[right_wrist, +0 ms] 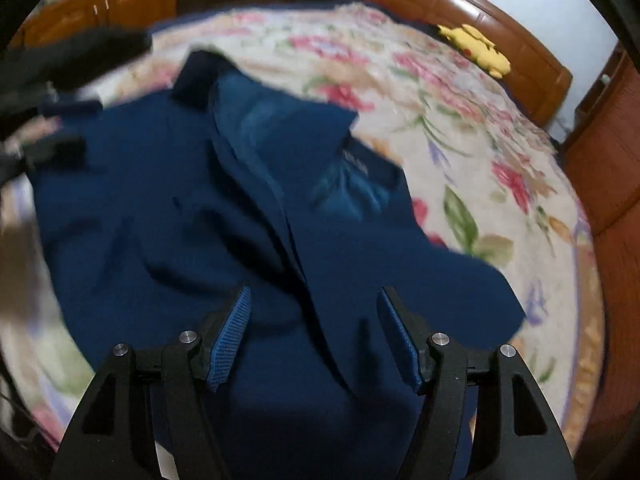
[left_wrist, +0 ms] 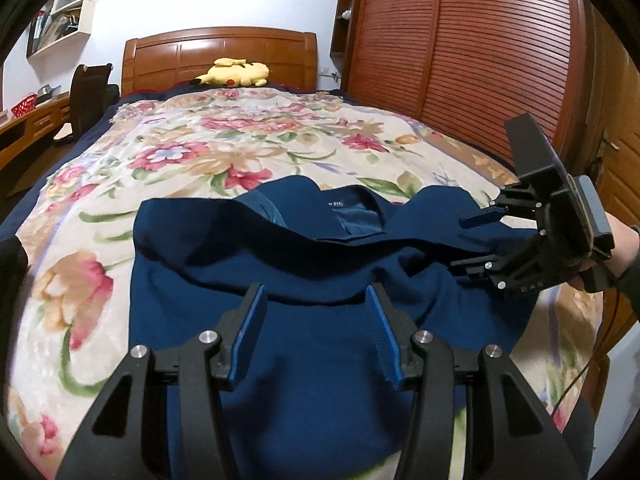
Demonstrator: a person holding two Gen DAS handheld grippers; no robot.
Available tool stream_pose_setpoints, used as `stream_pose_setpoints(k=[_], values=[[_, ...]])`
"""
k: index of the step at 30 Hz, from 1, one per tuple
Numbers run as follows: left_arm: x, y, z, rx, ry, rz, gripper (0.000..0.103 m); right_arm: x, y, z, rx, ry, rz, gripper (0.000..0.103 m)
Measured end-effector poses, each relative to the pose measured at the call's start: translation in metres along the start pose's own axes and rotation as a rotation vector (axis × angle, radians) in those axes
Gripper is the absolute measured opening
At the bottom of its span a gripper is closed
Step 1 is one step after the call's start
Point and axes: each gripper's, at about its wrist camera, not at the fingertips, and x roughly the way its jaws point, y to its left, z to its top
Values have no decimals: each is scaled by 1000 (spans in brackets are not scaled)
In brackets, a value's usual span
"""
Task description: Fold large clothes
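Note:
A large navy blue garment (left_wrist: pixel 320 264) lies spread on the bed, its collar and label (left_wrist: pixel 335 203) at the far side and folds of cloth across the middle. My left gripper (left_wrist: pixel 316 300) hovers over its near part, open, with only cloth lying below the blue pads. From the right, a hand holds my right gripper (left_wrist: pixel 460 243) at the garment's right edge, its jaws apart. In the right wrist view my right gripper (right_wrist: pixel 316 312) stands open above the rumpled garment (right_wrist: pixel 200 200), nothing pinched. The left gripper (right_wrist: pixel 76 128) shows blurred at the upper left.
The floral blanket (left_wrist: pixel 200 152) covers the bed around the garment. A yellow plush toy (left_wrist: pixel 234 73) lies by the wooden headboard (left_wrist: pixel 220 52). A slatted wardrobe (left_wrist: pixel 460 60) stands to the right, and a dark chair (left_wrist: pixel 90 96) and desk (left_wrist: pixel 24 128) to the left.

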Motion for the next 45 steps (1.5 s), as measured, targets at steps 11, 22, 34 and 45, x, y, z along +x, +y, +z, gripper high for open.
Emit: stream_pose_setpoints(k=[11,22,34,45], values=[[4,11,-6,-19,13,21,50,30,-60,17,27,14,-193,0],[9,22,-3,-48,-7,56,50,60,-74,123,18,-127,-236,23],[12,19,-6,-38,4,81,50,25,-130,76,277,-174,-163,59],[10,25,-6,-53,2,100,50,24,-78,76,320,-197,142,59]])
